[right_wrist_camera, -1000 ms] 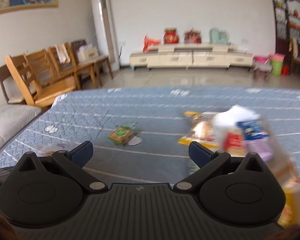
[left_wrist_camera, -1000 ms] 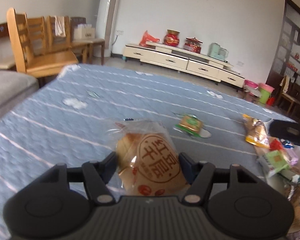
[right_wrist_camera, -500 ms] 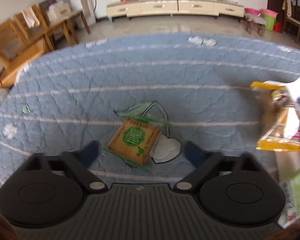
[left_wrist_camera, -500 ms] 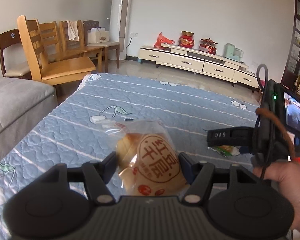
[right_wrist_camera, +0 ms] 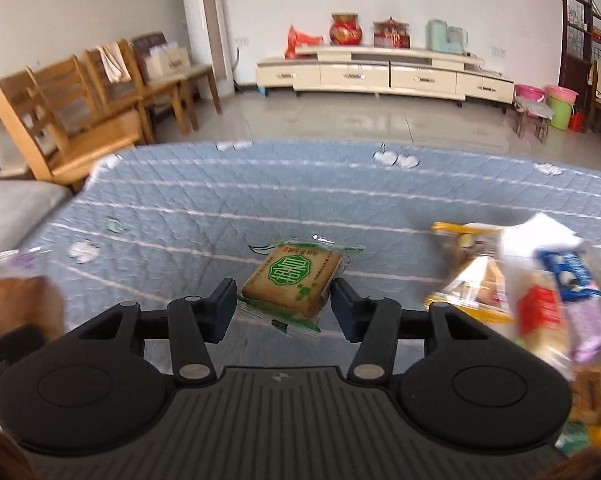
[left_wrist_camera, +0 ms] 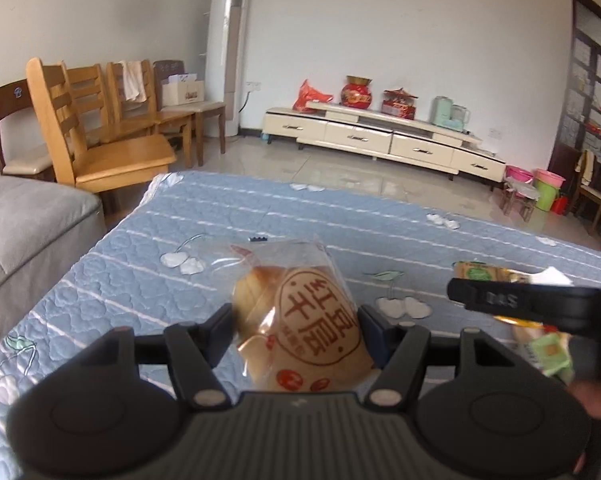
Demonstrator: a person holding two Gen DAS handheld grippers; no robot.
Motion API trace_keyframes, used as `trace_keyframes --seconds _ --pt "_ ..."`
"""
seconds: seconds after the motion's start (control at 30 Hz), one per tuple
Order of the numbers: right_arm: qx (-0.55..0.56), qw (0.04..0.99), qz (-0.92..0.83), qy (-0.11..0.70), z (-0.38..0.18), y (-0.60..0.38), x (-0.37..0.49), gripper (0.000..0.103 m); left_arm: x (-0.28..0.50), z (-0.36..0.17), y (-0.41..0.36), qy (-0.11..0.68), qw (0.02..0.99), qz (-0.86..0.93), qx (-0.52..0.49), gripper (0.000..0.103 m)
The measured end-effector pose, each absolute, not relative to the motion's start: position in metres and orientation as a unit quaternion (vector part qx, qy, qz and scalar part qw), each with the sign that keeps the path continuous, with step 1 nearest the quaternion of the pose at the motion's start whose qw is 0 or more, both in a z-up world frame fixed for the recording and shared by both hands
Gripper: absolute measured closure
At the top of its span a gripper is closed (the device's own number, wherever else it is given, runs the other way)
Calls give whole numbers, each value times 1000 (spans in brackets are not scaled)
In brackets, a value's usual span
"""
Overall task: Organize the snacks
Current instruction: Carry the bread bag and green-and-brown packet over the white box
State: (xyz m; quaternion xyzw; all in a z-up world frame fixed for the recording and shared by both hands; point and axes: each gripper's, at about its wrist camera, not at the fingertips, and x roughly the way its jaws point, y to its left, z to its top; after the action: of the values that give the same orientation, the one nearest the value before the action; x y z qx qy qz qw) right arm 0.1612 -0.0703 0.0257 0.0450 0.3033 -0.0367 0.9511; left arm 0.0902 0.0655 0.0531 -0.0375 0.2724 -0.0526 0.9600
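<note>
My left gripper is shut on a clear-wrapped round bread with red Chinese characters and holds it above the blue quilted table. My right gripper has closed in around a square biscuit pack with a green label; its pads sit at the pack's two sides and the pack looks lifted off the cloth. The right gripper also shows at the right of the left wrist view. The held bread shows blurred at the left edge of the right wrist view.
A pile of mixed snack packs lies on the table's right side. Wooden chairs and a grey sofa stand left of the table. A low cream TV cabinet lines the far wall.
My right gripper dropped to the green-label biscuit pack, narrowed its jaws onto it and rose with it. My left gripper still holds the bread and has swung its view slightly.
</note>
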Motion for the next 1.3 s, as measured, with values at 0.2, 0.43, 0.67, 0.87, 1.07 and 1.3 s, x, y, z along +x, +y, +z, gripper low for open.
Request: trace_keyframes --seconds 0.2,0.43,0.67,0.87,1.07,1.3 --pt "25 964 -40 263 56 -87 80 39 60 69 48 262 962 -68 -28 38" --pt "25 969 -61 239 74 -110 15 38 27 84 22 250 963 -97 -14 38" --pt "27 972 -92 216 91 -140 -24 38 7 90 -11 245 960 -135 3 38" --pt "29 970 -123 206 94 -167 -52 38 -6 93 -39 245 954 -171 17 38" --pt "34 967 -147 204 92 -186 -63 38 -10 96 -58 244 950 -194 24 38" --pt "35 965 -160 203 91 -194 -63 38 -10 97 -79 245 944 -219 34 38"
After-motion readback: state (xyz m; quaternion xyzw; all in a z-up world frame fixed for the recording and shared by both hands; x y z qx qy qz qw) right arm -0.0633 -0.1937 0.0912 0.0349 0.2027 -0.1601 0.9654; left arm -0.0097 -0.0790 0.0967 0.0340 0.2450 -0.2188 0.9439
